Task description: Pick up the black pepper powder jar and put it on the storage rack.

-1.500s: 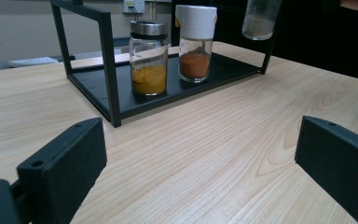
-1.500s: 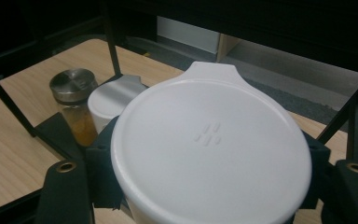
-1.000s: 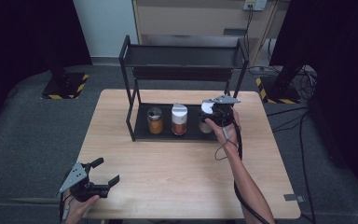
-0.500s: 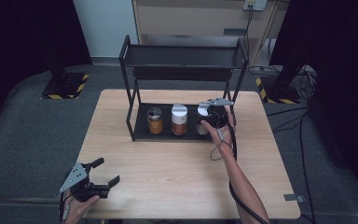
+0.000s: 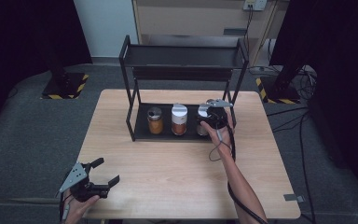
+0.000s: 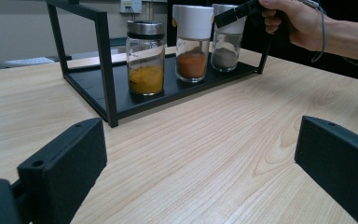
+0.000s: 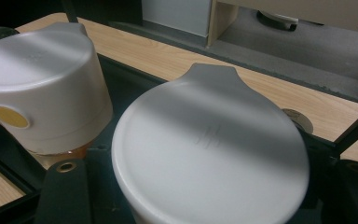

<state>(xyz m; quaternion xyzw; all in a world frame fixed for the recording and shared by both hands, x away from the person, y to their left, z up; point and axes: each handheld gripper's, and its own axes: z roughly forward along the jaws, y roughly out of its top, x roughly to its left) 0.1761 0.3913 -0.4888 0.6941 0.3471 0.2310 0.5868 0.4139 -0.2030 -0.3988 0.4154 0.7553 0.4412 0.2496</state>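
Right gripper [image 5: 208,113] jaws flank the upright grey-spice jar [image 6: 223,44], grip undeterminable; left gripper [image 5: 101,178] rests wide open, well apart.

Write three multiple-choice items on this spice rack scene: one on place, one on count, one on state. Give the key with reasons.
1. Where do the jars stand?
A. on the rack's bottom shelf
B. on its top shelf
C. on the bare table

2. How many jars are on the rack?
A. two
B. three
C. five

3. How do the left tool's jaws stand?
A. shut on a jar
B. shut on nothing
C. open, holding nothing

Key:
1 A: the yellow-spice jar, orange-spice jar and grey-spice jar all rest on the low black shelf.
2 B: three jars line up in the left gripper view.
3 C: its jaws are wide apart above the table.
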